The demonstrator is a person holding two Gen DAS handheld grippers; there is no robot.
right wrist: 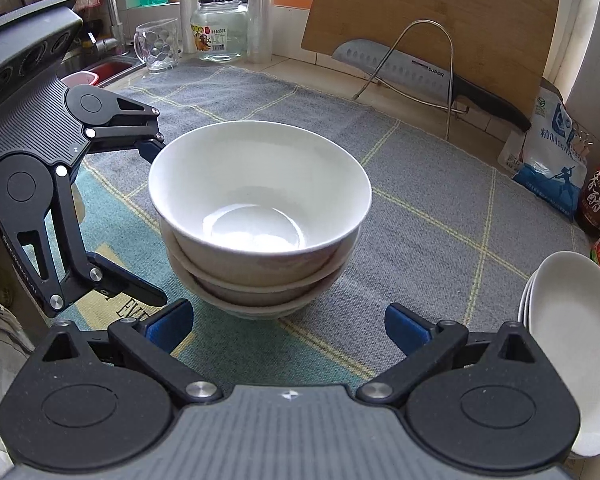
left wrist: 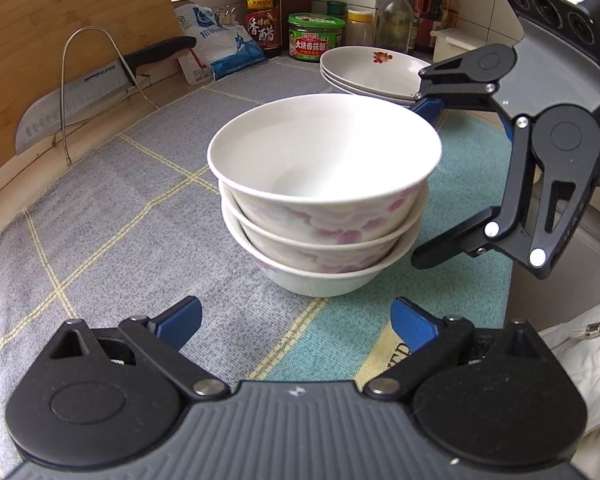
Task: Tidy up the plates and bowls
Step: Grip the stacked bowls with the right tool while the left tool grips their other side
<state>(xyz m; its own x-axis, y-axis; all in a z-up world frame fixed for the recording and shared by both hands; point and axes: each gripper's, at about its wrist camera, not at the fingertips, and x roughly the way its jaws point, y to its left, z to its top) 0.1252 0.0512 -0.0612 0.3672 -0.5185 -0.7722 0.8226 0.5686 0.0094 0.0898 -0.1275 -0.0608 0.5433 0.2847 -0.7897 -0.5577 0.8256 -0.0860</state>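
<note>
Left gripper (left wrist: 296,320) and right gripper (right wrist: 288,326), jaws apart, flanking stacked bowls (left wrist: 320,208): glazed, slippery, breakable; best gripped at the rim.

My left wrist camera looks down steeply past my left gripper (left wrist: 296,320) at the stack of bowls (left wrist: 320,200), close in, facing the back edge of the counter mat (left wrist: 100,208) where the stacked plates (left wrist: 368,72) sit. My right wrist camera looks down over my right gripper (right wrist: 288,324) at the same bowls, facing the cutting board (right wrist: 440,20) (the knife side). Both views share bowls, mat, plates, and each sees the other gripper.
</note>
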